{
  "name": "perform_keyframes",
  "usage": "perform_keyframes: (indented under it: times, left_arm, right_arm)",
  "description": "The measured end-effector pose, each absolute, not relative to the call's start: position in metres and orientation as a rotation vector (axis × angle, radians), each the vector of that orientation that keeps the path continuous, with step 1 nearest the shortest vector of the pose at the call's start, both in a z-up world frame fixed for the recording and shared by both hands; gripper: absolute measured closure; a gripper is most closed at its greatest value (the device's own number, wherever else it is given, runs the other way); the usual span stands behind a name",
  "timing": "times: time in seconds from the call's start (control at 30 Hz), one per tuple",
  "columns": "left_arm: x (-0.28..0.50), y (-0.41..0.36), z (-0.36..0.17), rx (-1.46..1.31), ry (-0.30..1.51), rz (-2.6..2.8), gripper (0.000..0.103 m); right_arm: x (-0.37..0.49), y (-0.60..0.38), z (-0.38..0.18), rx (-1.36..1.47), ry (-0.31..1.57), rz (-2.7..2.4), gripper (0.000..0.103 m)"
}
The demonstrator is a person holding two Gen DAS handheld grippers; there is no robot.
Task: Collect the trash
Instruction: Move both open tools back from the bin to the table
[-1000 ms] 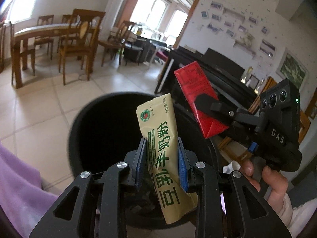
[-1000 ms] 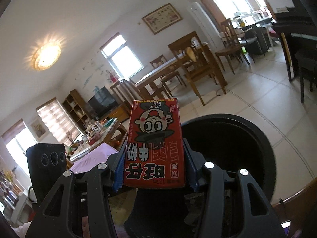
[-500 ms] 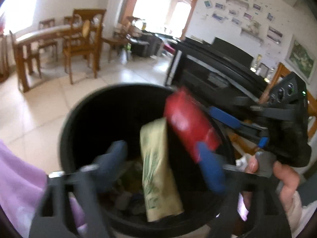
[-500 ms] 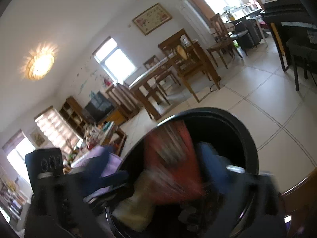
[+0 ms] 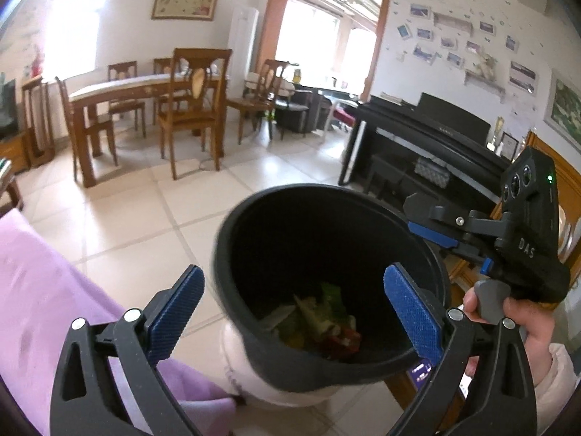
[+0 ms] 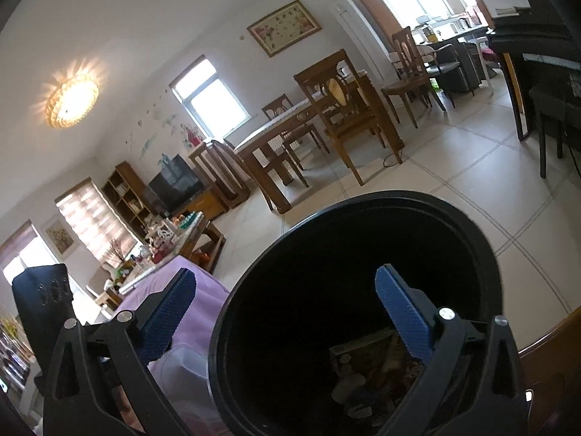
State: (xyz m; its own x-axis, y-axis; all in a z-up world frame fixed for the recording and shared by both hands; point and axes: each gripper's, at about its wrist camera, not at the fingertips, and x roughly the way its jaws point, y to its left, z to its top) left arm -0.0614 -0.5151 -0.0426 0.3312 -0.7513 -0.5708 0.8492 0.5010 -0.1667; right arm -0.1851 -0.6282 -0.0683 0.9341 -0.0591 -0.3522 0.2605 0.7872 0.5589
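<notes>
A black trash bin stands in front of both grippers, and in the right wrist view its rim fills the lower half. Wrappers lie at its bottom, green, yellow and red; the right wrist view shows them as a dim pile. My left gripper hangs over the bin's near rim, its jaws opening wide with nothing between them. My right gripper is open and empty above the bin mouth. It reaches in from the right in the left wrist view, held by a hand.
A purple cloth lies to the bin's left. A wooden dining table with chairs stands across the tiled floor, and a black piano at the right. A wooden furniture edge sits close behind the bin. A cluttered low table is further left.
Both grippers opened. The green-and-yellow packet dropped from the left one and the red packet from the right one, and both went into the bin. The left gripper then lifted and pulled back.
</notes>
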Motion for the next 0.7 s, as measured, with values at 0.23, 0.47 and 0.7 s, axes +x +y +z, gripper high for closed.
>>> perform_keyframes:
  times: [0.23,0.47,0.7]
  left_arm:
    - [-0.047,-0.443,-0.031,0.114,0.62,-0.985,0.005]
    - [-0.025,-0.36,-0.021,0.051,0.618,-0.88,0.006]
    - [0.017,-0.242,-0.022,-0.008,0.652,-0.662,0.006]
  right_arm:
    - [-0.163,-0.588,-0.053,0.581,0.368,-0.14,0.005]
    - [-0.129,-0.529,-0.04,0.506,0.414,-0.056,0.005]
    - [-0.087,-0.469,-0.037,0.428,0.478,0.066,0.005]
